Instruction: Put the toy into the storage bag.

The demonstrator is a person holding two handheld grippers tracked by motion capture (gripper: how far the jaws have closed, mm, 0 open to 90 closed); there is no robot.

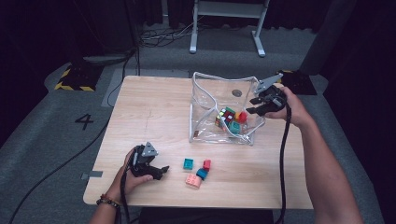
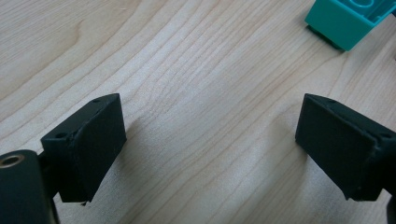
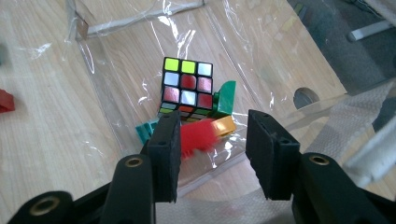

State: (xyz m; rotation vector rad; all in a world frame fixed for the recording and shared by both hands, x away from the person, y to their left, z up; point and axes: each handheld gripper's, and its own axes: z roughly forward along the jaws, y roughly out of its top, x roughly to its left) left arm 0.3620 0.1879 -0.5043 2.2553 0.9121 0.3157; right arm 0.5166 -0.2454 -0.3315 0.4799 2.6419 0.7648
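A clear plastic bag [image 1: 205,93] stands open on the wooden table [image 1: 154,107]. Inside lie a Rubik's cube [image 1: 226,115] [image 3: 187,86], a green brick [image 3: 225,98], a teal one [image 1: 235,127] and an orange piece [image 3: 223,125]. My right gripper [image 1: 254,106] [image 3: 212,149] hovers over the bag's right rim, jaws apart. A blurred red brick [image 3: 198,136] shows just beyond its left jaw, free of both pads. My left gripper [image 1: 163,171] [image 2: 210,140] rests low on the table near the front left, open wide with bare wood between its jaws.
Loose bricks lie in front of the bag: a teal one [image 1: 188,163] [image 2: 348,21], a red one [image 1: 207,164], a blue one [image 1: 201,173] and a pink one [image 1: 193,180]. A white frame's legs [image 1: 194,44] stand on the floor beyond the table.
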